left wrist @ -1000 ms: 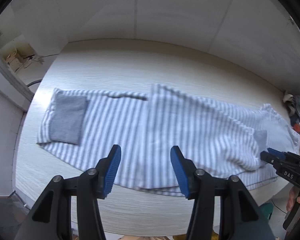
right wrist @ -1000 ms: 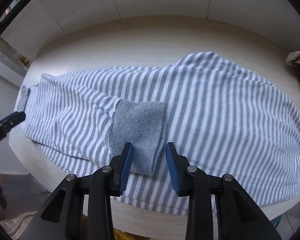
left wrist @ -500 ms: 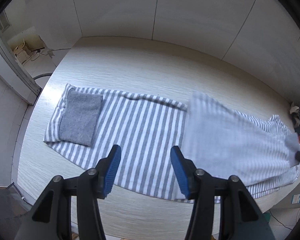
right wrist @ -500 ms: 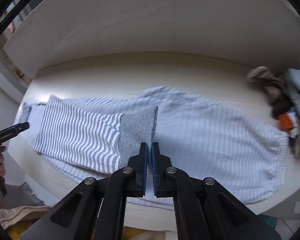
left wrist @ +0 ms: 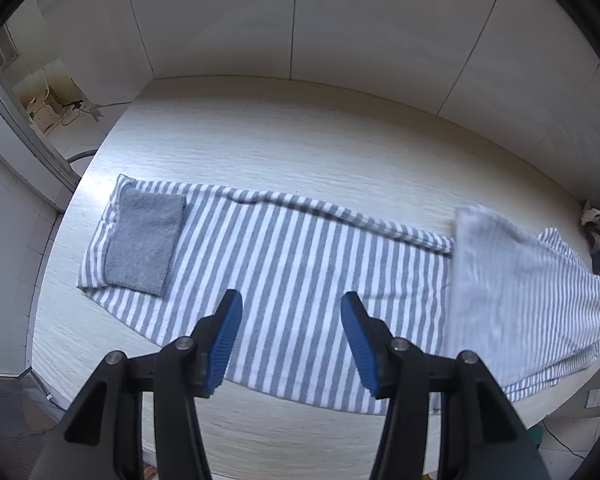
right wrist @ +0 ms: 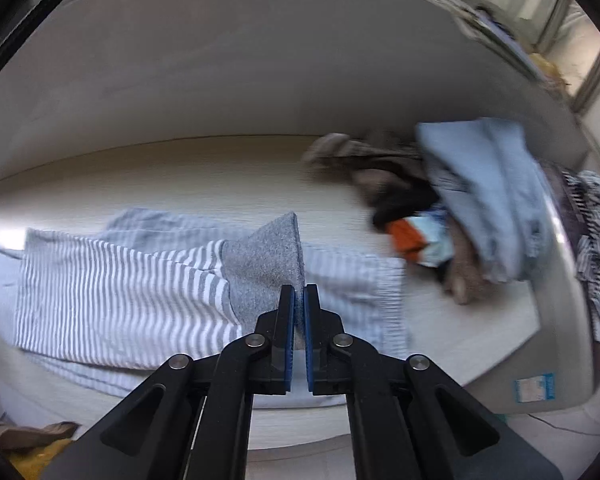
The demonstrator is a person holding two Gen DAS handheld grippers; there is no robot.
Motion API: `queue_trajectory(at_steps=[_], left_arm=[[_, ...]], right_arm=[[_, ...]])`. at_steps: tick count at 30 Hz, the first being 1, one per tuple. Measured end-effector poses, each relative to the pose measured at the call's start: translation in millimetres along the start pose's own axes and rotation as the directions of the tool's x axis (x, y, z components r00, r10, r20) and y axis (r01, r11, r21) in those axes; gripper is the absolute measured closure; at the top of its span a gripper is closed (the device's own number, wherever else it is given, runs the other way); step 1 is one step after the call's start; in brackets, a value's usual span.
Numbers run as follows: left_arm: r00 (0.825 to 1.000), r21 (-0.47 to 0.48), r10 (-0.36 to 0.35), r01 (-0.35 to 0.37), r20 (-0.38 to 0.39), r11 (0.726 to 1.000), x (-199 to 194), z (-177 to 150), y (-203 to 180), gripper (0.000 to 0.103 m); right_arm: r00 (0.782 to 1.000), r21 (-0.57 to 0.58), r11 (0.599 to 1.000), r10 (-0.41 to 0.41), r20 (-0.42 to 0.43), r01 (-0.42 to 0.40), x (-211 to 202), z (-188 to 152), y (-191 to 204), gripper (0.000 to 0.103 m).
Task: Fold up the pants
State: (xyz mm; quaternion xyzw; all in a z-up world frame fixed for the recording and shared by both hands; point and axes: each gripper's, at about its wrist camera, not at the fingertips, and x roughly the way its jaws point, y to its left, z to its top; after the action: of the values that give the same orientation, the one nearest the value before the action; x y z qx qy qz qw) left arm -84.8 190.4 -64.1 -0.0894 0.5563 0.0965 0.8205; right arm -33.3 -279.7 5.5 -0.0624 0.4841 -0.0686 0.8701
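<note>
**Right claw pinches grey cuff, left claw hangs open over pants**

Right gripper [right wrist: 299,300]: jaws nearly together, blue pads clamped on the near edge of the grey cuff [right wrist: 266,268] at the end of one leg of the striped pants [left wrist: 300,276]. The cuff stands up from the jaws as a raised flap, w/ the striped leg fabric trailing off to the left and lifted off the layer under it. Right-wrist view is motion-blurred, esp. on the right side.

Left gripper [left wrist: 291,338]: jaws about half open, nothing between the blue pads. It hangs above the near-middle of the pants, pointing steeply down; pads don't touch the cloth as far as the view shows.

Pants: grey-and-white striped, spread lengthwise left to right on the pale wood-grain table [left wrist: 284,132], nearer the near edge than the far one. In the left-wrist view the left end lies flat, w/ a second grey cuff [left wrist: 144,240] on top of the stripes at the far left. Right part is a blurred, paler fold of fabric rising over the flat layer, i.e. the leg that the right claw holds.

Other stuff: clothes pile [right wrist: 460,208] at the right end of the table, beyond the pants' right end, w/ light-blue, dark and orange pieces, too blurred to name singly. White panelled wall [left wrist: 300,20] behind the table.
</note>
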Motion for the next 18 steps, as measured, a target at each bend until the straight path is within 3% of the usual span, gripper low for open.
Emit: queue_trajectory(at_steps=[5, 7, 10, 12, 18], left_arm=[[1.000, 0.002, 0.012, -0.012, 0.000, 1.000, 0, 0, -3, 0.049], [1.000, -0.002, 0.019, -0.019, 0.001, 1.000, -1, -1, -3, 0.049], [0.999, -0.003, 0.038, -0.038, 0.009, 0.999, -4, -2, 2, 0.049], [0.998, -0.004, 0.059, -0.059, 0.019, 0.998, -6, -2, 10, 0.049], [0.993, -0.038, 0.113, -0.111, 0.030, 0.993, -11, -1, 46, 0.049]], right_arm=[[0.998, 0.020, 1.000, -0.005, -0.061, 0.006, 29, -3, -15, 0.098], [0.993, 0.016, 1.000, 0.000, -0.122, 0.002, 54, -8, -16, 0.097], [0.977, 0.033, 0.999, -0.028, -0.211, 0.036, 83, -16, -16, 0.085], [0.976, 0.053, 0.997, -0.048, -0.212, 0.061, 87, -19, -14, 0.068], [0.990, 0.056, 0.998, -0.014, -0.140, 0.022, 55, -9, 12, 0.068]])
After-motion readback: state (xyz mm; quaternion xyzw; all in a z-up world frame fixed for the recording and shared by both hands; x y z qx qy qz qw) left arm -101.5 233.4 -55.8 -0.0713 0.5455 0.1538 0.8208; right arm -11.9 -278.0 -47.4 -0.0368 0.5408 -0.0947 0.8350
